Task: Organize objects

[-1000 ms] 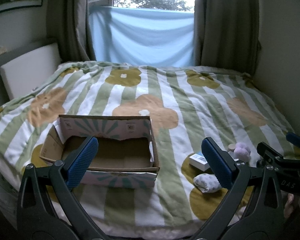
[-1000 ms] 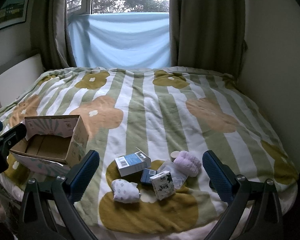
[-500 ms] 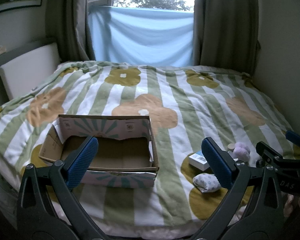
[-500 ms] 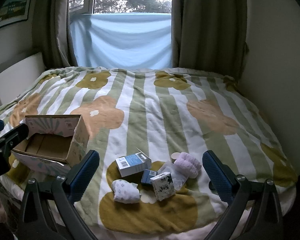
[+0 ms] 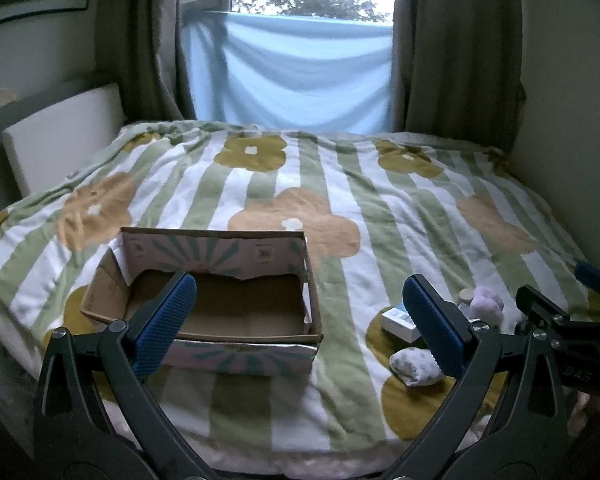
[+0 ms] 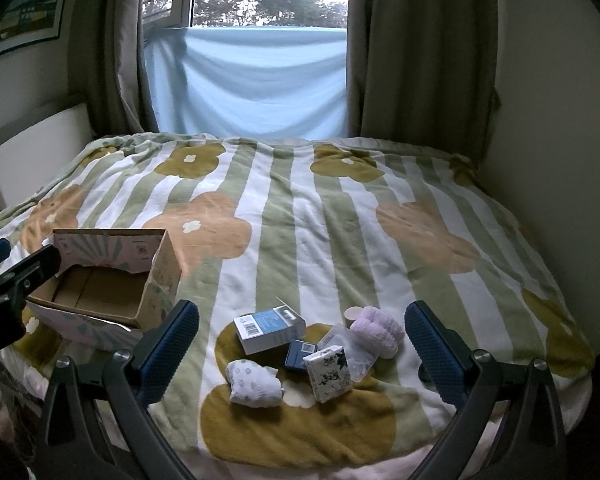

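An open cardboard box point(image 5: 236, 344) point(image 6: 156, 280) sits empty on the bed at the near left. A cluster of small items lies to its right: a blue-and-white carton point(image 6: 270, 330), a dotted white sock bundle point(image 6: 254, 384) point(image 5: 414, 366), a small dark blue box point(image 6: 300, 354), a patterned tissue pack point(image 6: 328, 372), a clear plastic bag point(image 6: 354, 350), and a lilac fluffy bundle point(image 6: 378, 330) point(image 5: 488, 304). My left gripper point(image 5: 300, 320) is open and empty, near the box. My right gripper point(image 6: 302, 344) is open and empty, hovering before the cluster.
The bed's striped flowered quilt point(image 6: 300, 232) stretches back to the curtains point(image 6: 420, 52) and a light blue cloth point(image 6: 252, 80) under the window. A white headboard pad point(image 5: 60, 132) stands at the left. A wall point(image 6: 560, 120) bounds the right side.
Both views have shifted only slightly; the objects and box have not moved. Both grippers stay open.
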A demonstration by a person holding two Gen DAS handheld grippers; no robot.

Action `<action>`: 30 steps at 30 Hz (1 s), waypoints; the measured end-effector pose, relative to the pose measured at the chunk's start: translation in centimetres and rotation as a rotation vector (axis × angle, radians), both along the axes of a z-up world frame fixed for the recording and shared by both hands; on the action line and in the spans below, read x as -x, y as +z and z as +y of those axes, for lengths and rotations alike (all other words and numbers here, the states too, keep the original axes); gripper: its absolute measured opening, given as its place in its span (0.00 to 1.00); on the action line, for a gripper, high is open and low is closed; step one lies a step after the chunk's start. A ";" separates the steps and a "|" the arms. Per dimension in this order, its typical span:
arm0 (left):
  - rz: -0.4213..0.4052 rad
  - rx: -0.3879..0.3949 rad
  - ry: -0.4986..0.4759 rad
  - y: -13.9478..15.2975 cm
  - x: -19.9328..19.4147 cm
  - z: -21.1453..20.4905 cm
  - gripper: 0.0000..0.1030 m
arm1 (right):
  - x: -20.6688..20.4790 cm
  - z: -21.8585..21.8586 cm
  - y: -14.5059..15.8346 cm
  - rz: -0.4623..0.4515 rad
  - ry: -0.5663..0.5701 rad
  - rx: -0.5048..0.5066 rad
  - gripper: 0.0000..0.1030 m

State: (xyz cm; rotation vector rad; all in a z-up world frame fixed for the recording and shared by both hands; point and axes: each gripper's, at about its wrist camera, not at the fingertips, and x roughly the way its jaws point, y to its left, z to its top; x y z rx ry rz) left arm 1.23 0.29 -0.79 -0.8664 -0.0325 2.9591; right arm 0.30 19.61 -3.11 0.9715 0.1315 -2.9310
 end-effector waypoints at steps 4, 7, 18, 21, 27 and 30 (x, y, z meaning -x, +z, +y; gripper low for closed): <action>-0.006 -0.013 -0.003 0.2 0.2 -0.5 1.00 | 0.0 -0.1 0.1 0.001 0.006 -0.002 0.99; -0.005 -0.012 -0.003 0.2 0.1 -0.5 1.00 | 0.0 -0.2 0.0 0.002 0.008 -0.002 0.99; -0.015 -0.020 -0.019 0.0 0.4 -0.1 1.00 | -0.1 -0.5 0.0 0.005 0.014 -0.006 0.99; -0.023 -0.018 -0.028 -0.3 0.6 0.3 1.00 | -0.1 -0.5 0.0 0.003 0.015 -0.003 0.99; -0.051 -0.024 -0.040 -1.1 1.3 1.9 1.00 | 0.8 1.6 0.2 -0.012 0.023 0.049 0.99; -0.069 -0.023 -0.060 -2.0 1.7 3.2 1.00 | 1.5 3.7 0.4 -0.005 -0.002 0.033 0.99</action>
